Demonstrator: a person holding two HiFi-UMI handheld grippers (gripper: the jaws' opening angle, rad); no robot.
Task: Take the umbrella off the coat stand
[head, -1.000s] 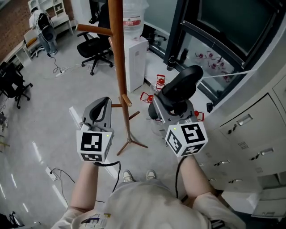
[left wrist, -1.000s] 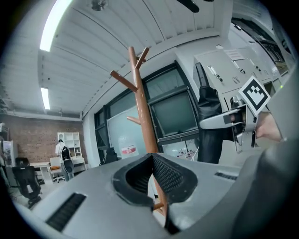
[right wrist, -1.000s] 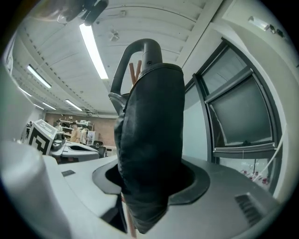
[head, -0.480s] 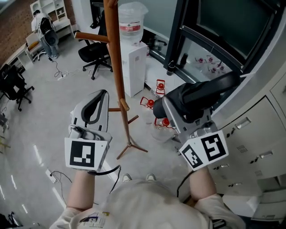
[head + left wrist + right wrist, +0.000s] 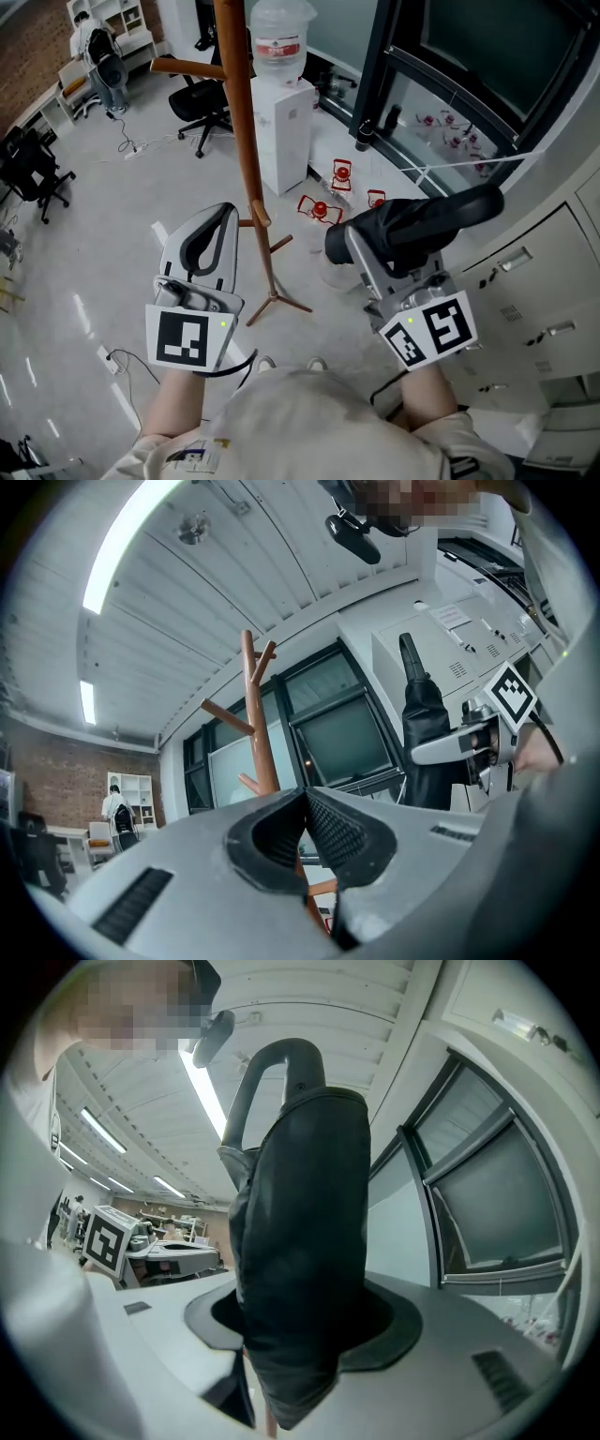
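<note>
My right gripper (image 5: 364,246) is shut on a black folded umbrella (image 5: 433,217), which is off the stand, to the right of the pole, and points right toward the cabinets. In the right gripper view the umbrella (image 5: 302,1232) fills the gap between the jaws, its curved handle (image 5: 272,1063) on top. The wooden coat stand (image 5: 246,141) rises between my two hands, its pegs bare. My left gripper (image 5: 225,214) hangs left of the pole, shut with nothing in it. The left gripper view shows the jaw tips (image 5: 305,799) meeting before the stand (image 5: 259,724).
A white water dispenser (image 5: 284,122) stands behind the stand. Office chairs (image 5: 202,101) sit at the back left. Small red items (image 5: 320,208) lie on the floor by the dark window frame (image 5: 375,84). Grey cabinets (image 5: 525,281) line the right side.
Both grippers have come up toward the head camera. The right one has shifted right, and the umbrella now lies out longer, pointing to the right.
</note>
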